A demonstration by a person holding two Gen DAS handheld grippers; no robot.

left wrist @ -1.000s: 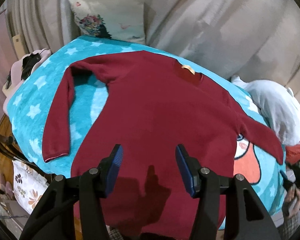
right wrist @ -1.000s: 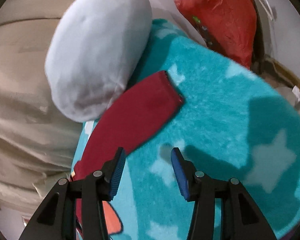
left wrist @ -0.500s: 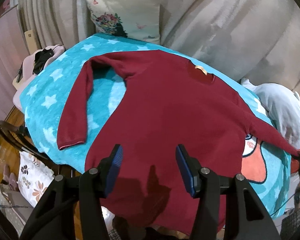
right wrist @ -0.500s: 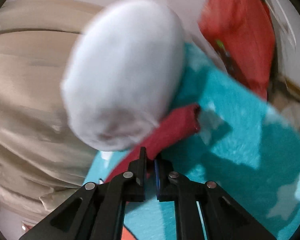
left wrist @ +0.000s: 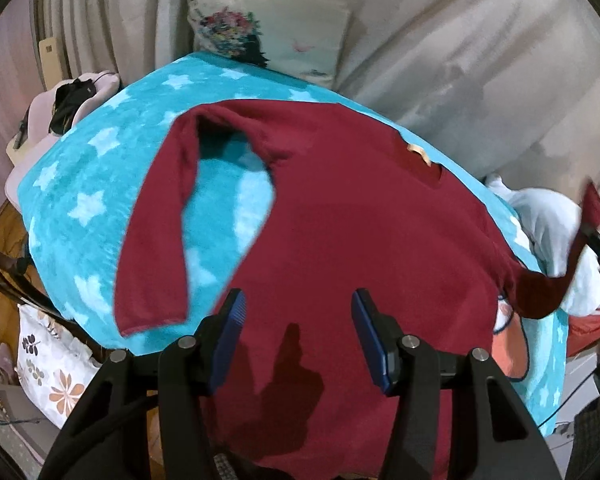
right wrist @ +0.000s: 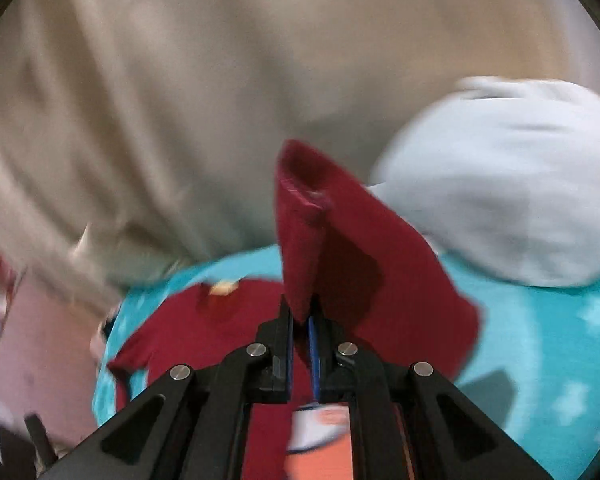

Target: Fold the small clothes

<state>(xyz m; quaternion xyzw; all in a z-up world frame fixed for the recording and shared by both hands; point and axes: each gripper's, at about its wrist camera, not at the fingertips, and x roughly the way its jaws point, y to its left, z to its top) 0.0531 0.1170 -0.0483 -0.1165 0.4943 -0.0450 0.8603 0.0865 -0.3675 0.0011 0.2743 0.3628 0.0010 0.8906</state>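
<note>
Presently listed:
Left gripper (left wrist: 298, 334): jaws apart, above sweater hem.
Maroon sweater (left wrist: 340, 240): spread flat on star-patterned teal blanket (left wrist: 80, 200).
Right gripper (right wrist: 300, 344): jaws pinched on sweater's sleeve cuff (right wrist: 300, 216), lifted beside white pillow (right wrist: 508, 184).

A matt knitted maroon sweater (left wrist: 340, 216) lies on a fluffy turquoise fleece blanket (left wrist: 88, 184); matt black plastic tongs (left wrist: 296, 332) carry shiny metal screws.

Dim indoor light, heavy fisheye bending at edges, strong motion blur in right wrist view.
</note>
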